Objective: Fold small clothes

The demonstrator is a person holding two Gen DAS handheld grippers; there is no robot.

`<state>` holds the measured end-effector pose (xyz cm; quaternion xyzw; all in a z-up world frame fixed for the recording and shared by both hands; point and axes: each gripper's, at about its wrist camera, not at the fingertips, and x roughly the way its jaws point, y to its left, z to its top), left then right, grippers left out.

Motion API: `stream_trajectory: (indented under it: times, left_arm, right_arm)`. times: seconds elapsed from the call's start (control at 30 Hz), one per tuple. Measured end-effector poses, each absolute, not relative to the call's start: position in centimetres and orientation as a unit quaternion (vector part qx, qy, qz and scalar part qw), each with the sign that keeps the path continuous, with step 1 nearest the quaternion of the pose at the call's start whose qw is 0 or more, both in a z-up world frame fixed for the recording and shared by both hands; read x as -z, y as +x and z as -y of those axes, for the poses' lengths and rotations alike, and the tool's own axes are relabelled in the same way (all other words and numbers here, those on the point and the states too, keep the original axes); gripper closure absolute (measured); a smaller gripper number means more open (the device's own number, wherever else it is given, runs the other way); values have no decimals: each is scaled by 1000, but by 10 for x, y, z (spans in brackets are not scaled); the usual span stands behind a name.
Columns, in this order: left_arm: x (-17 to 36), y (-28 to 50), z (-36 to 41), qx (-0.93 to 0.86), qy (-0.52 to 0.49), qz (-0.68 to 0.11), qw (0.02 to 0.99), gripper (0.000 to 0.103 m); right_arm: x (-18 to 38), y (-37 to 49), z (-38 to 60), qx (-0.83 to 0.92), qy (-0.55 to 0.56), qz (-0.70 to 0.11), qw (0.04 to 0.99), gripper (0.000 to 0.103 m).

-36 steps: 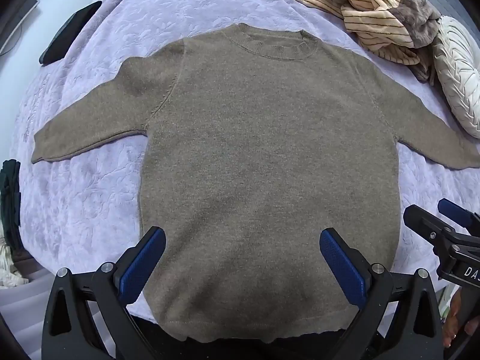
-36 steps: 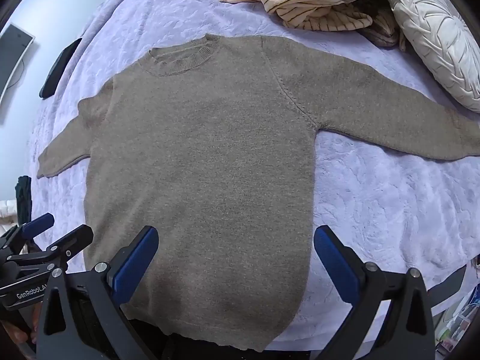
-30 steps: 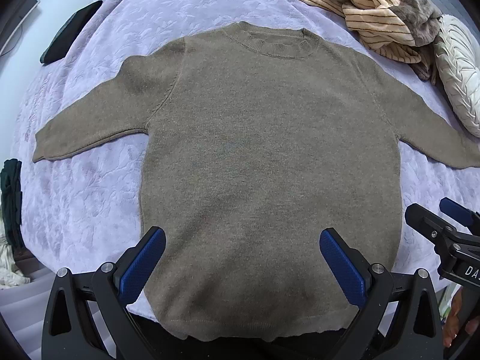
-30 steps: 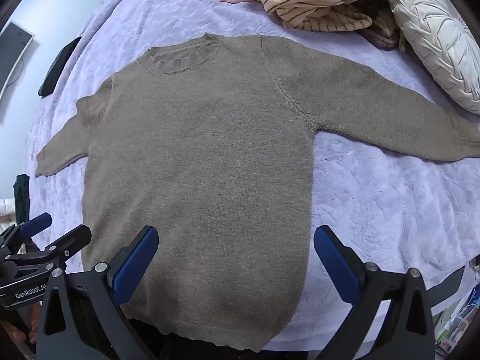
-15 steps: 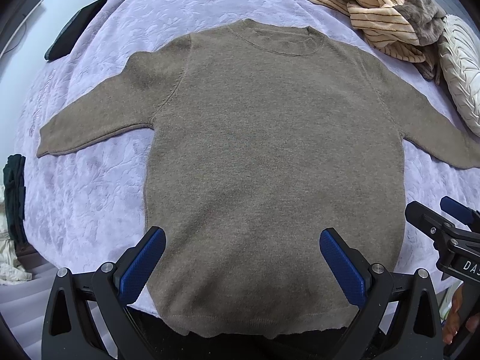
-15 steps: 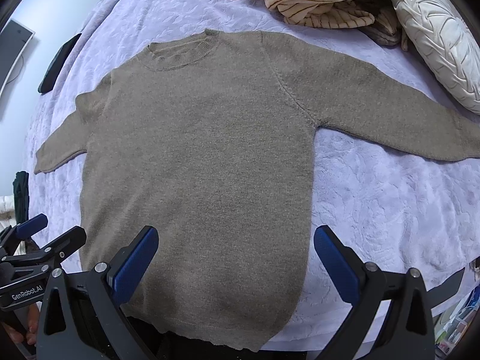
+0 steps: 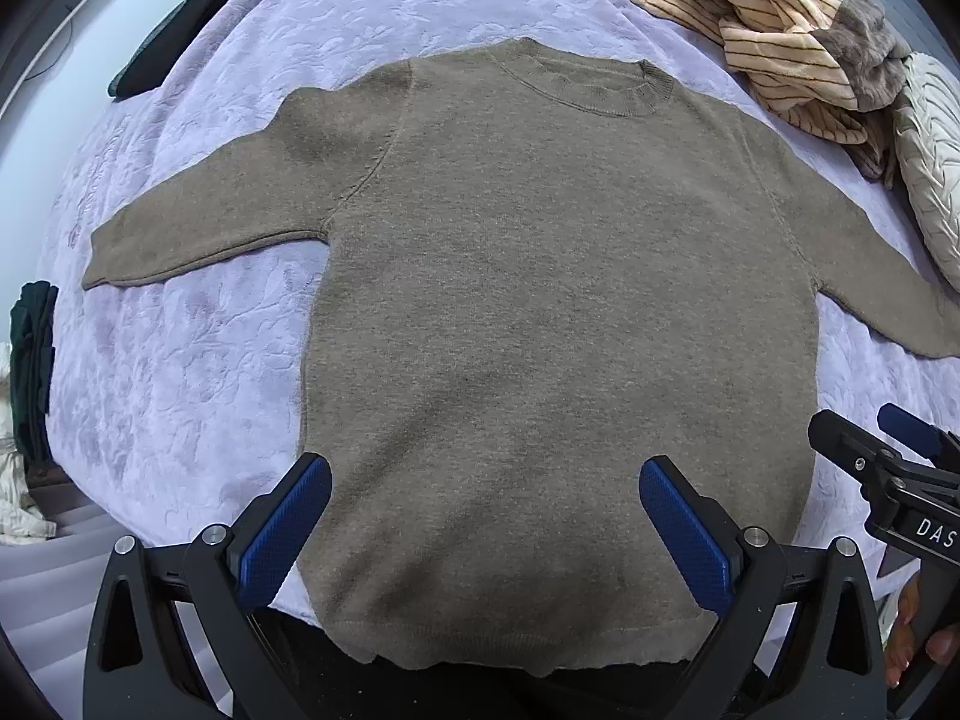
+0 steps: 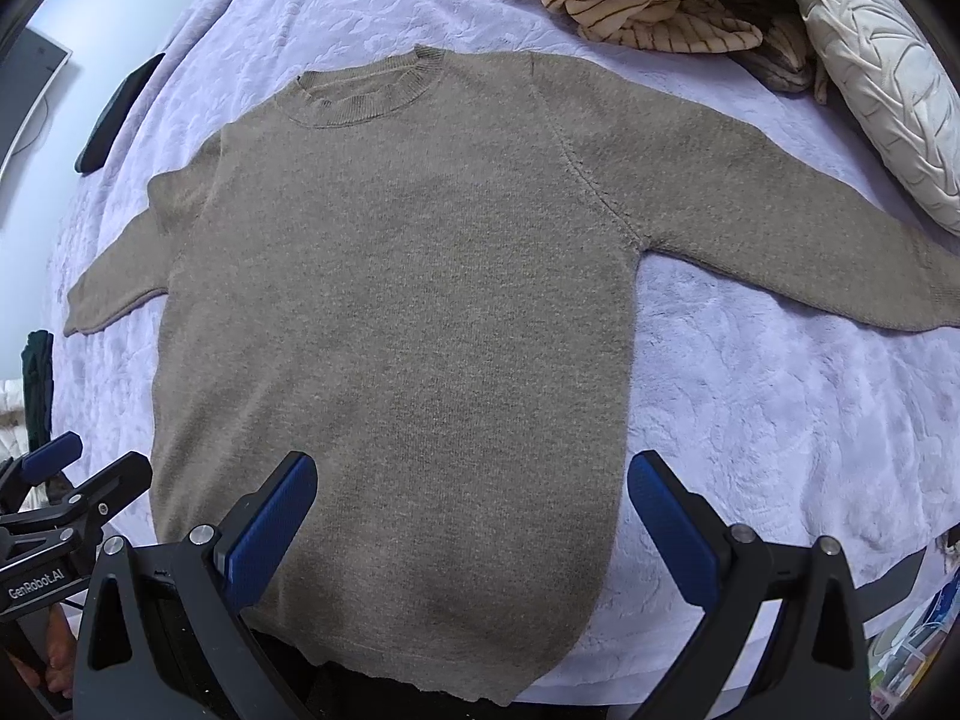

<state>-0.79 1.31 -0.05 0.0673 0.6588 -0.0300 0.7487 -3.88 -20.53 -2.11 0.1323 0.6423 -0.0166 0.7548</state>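
Right now a taupe knit sweater (image 7: 558, 312) lies flat on the lavender bedspread (image 7: 180, 372), both sleeves spread wide and its hem hanging over the near edge. Both the left gripper (image 7: 485, 531) and the right gripper (image 8: 471, 525) hover spread wide above the hem, grasping nothing. Striped clothes (image 7: 762, 30) and a white cushion (image 8: 888, 78) sit at the far right corner.

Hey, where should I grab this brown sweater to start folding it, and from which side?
Probably the cuff of the left sleeve, approached from the outer left. The sweater lies flat on the bedspread with both sleeves spread wide, so that cuff is a free edge with bare cover around it. The left claw is open and nearest that side.
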Motion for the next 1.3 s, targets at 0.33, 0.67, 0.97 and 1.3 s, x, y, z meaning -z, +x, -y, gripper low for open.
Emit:
stream_trajectory:
  times: [0.33, 0.67, 0.97, 1.3]
  left_arm:
    - [1, -6, -17, 31, 54, -649, 758, 0]
    - [8, -4, -22, 49, 38, -655, 753, 0]
    - [24, 7, -24, 104, 16, -657, 746, 0]
    - [39, 44, -66, 148, -63, -648, 745, 0]
  right_arm:
    - [20, -33, 200, 15, 125, -644, 754, 0]
    - [21, -34, 197, 28, 117, -653, 748, 0]
    - [23, -35, 188, 51, 116, -653, 747, 0]
    - [30, -23, 162, 71, 137, -657, 738, 0]
